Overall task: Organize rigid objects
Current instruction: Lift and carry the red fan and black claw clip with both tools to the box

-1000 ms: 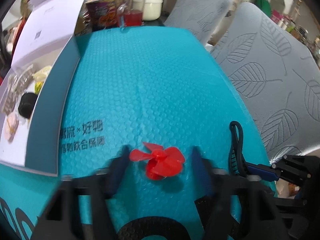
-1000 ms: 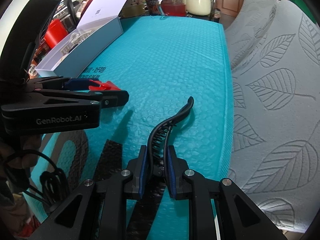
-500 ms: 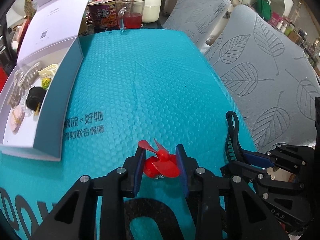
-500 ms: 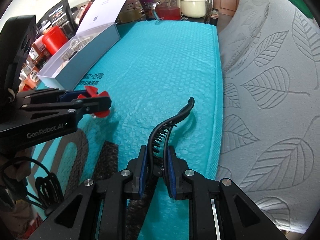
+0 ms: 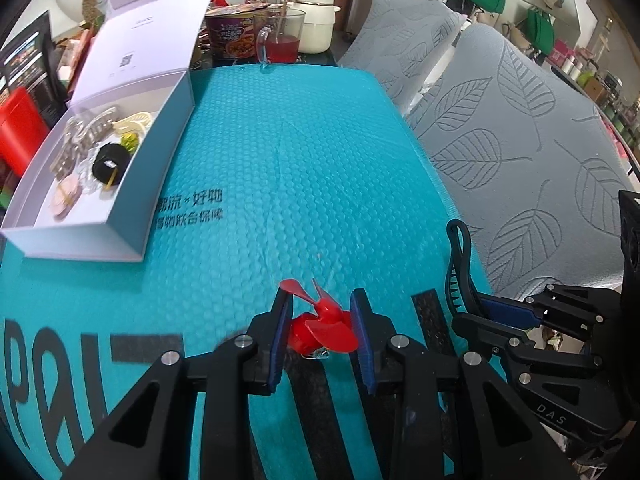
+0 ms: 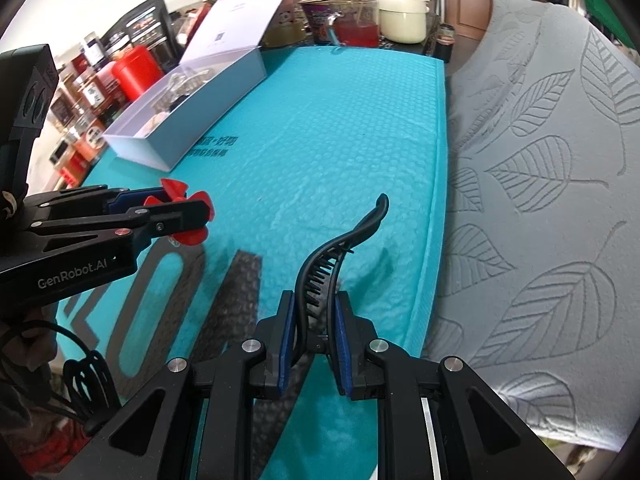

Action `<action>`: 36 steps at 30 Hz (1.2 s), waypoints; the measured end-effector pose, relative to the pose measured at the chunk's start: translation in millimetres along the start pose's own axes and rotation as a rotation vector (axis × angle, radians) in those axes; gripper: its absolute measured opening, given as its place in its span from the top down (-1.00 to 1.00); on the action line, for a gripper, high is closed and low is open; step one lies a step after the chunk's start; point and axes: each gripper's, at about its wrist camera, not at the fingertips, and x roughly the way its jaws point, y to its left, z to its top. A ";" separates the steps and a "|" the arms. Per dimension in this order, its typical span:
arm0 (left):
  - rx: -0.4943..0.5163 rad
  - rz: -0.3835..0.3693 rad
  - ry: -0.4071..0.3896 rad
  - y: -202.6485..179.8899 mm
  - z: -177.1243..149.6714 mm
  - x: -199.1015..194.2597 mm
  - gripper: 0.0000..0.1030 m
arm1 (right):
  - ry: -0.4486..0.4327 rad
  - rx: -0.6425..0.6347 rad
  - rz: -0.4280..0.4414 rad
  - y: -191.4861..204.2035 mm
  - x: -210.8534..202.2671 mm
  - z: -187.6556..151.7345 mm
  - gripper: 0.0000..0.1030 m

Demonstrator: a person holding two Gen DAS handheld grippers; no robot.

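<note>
Left gripper (image 5: 320, 334) is clamped on a small red plastic propeller-shaped clip (image 5: 320, 326); blue pads press it from both sides; it sits raised above the teal bubble-wrap mailer (image 5: 288, 168) covering the table, as the right wrist view shows by the shadow under it (image 6: 182, 216). Right gripper (image 6: 314, 340) is pinched narrow on a black curved plastic hair clip with comb teeth (image 6: 332, 256); the clip's tail end sticks up and forward past the fingertips, clear of the mailer. Both tools are near each other at the near end of the mailer, left one to the left. An open white cardboard box with a raised lid (image 5: 132, 184) stands on the mailer's far-left part, well apart from both grippers; inside lie a black ring-shaped hair band (image 5: 111, 160), a pale yellow claw clip (image 5: 134, 124) and clear items too jumbled to identify. Grey leaf-embossed cushions (image 5: 520, 152) run along the right side.
</note>
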 end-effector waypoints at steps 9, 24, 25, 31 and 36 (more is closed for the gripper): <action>-0.090 0.031 -0.035 -1.2 -21.7 -35.1 0.54 | 0.004 -0.064 0.048 11.0 -20.5 -2.9 0.63; -0.195 -0.010 -0.005 15.2 -45.4 -18.5 0.42 | 0.055 -0.115 0.065 18.2 -8.0 -16.2 0.63; -0.194 -0.001 -0.004 15.1 -45.7 -16.6 0.20 | 0.058 -0.113 0.064 18.0 -6.6 -16.6 0.63; -0.201 0.005 -0.022 18.4 -44.2 -9.0 -0.89 | 0.069 -0.106 0.053 15.8 -2.6 -18.5 0.63; -0.197 0.009 0.030 19.3 -42.4 12.5 -0.89 | 0.070 -0.098 0.041 12.2 -0.9 -17.2 0.63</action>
